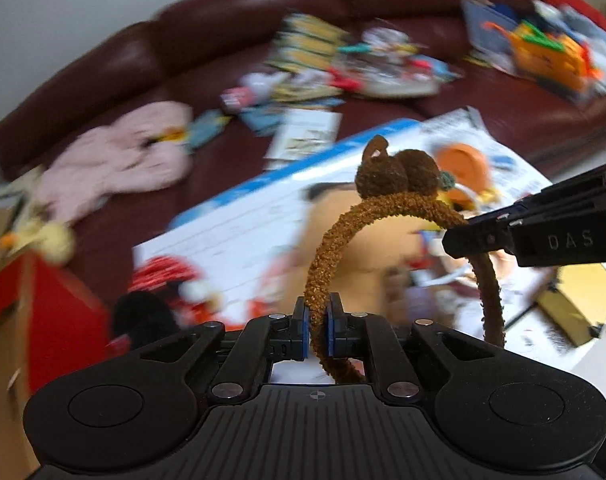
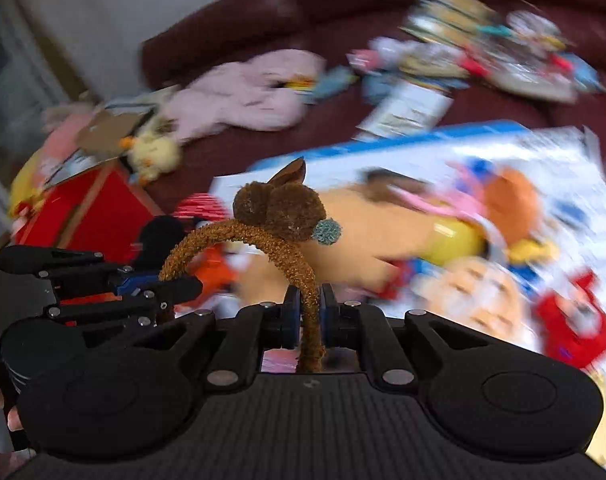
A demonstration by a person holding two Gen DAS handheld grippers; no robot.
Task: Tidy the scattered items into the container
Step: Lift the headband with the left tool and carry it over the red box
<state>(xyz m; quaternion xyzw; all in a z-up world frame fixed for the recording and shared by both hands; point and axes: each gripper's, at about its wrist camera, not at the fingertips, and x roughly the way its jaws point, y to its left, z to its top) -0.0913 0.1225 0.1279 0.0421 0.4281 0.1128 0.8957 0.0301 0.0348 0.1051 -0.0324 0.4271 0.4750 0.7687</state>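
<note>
Two tongs share one fuzzy brown headband above the toy-strewn sofa.

The left tongs [image 1: 318, 322] are closed tight on one leg of the headband [image 1: 383, 208], blue pads pressing the band from both sides; the right tongs [image 2: 307, 316] are clamped the same way on the other leg. The band arches up and away from each pair of tongs, its curve spanning from one to the other, with its crown pointing toward the sofa [image 1: 231, 12] back. On that crown sit two brown pom-pom ears, one small brown pointed flap and one small teal pom-pom [image 2: 326, 231]. Beneath the headband lies one large blue-edged toy box [image 1: 239, 216]. Beyond the headband, on the sofa seat, is one pink plush [image 2: 247, 92]; one yellow plush chick [image 2: 153, 156] sits left of the headband beside one red box [image 2: 87, 208].
</note>
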